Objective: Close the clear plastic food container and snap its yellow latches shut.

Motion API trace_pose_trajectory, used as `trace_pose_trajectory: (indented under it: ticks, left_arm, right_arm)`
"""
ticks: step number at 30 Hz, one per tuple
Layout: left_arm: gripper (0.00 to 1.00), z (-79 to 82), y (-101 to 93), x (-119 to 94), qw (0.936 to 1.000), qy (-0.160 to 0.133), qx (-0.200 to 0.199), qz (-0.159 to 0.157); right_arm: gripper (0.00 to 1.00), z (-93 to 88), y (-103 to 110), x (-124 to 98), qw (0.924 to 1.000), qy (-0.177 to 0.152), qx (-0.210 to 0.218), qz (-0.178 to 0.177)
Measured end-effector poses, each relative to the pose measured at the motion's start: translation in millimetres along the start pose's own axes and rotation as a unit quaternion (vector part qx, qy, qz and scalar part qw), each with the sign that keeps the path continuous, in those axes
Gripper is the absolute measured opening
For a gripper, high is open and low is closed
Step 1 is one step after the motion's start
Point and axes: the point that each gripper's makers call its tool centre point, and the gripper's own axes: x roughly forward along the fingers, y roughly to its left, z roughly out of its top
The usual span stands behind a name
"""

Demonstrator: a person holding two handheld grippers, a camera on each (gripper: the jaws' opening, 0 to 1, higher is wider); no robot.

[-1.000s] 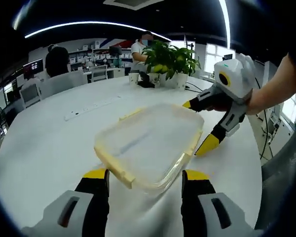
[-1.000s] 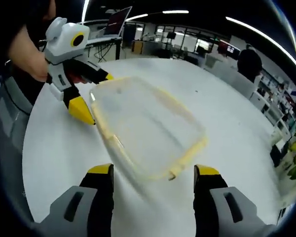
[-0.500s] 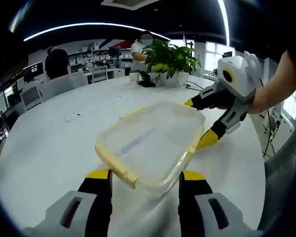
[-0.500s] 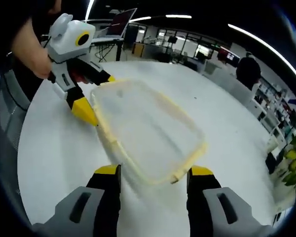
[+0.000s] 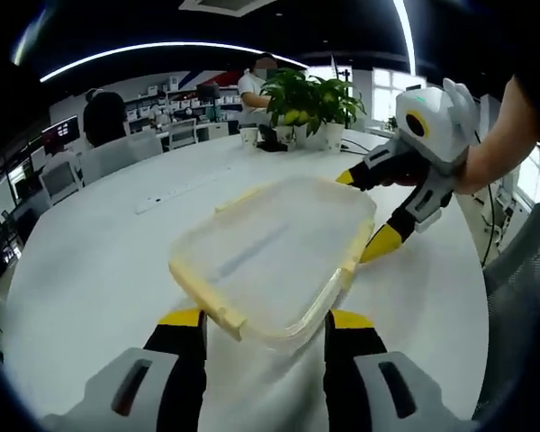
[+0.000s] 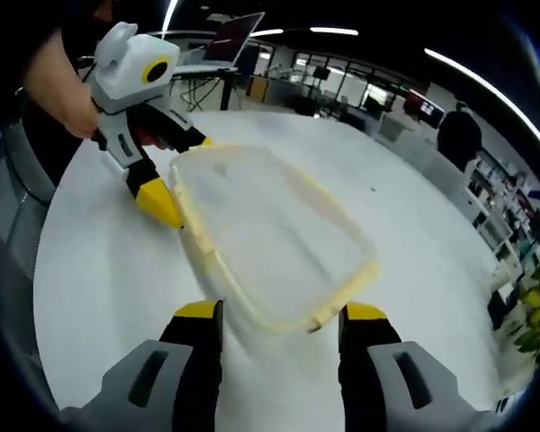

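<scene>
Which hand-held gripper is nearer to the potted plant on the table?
Right. The right hand-held gripper straddles the container's end toward the potted plant; the left hand-held gripper straddles the opposite end.

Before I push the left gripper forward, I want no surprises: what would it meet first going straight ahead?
The near short end of the clear food container, its edge already between the open left gripper jaws. How near is unclear.

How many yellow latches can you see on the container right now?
2 clear: one latch on the container edge nearest the left gripper, another on the far edge. Others may be hidden.
</scene>
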Motion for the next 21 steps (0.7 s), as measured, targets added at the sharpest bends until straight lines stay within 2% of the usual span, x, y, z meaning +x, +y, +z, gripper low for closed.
trace_pose_trajectory:
  ticks: [8,17,19,21]
  left_arm:
    - [0.45,-8.5,16.9,-10,1.0000,0.005,0.001,0.006]
    - [0.44,-12.2,19.2,-17,0.9999,0.009,-0.002,0.013]
    - [0.44,-13.1,19.2,-20,0.9997,0.006,-0.014,0.018]
    - [0.45,-15.3,20.7,-26,0.9984,0.001,-0.044,0.036]
  right_arm:
    - [0.47,13.6,10,11,1.0000,0.004,0.002,-0.007]
    - [0.47,16.2,13,14,1.0000,0.007,-0.001,-0.003]
    - [0.48,15.0,8,12,0.9998,0.014,-0.005,-0.014]
    - [0.49,14.7,4,5,0.9996,0.013,0.011,-0.024]
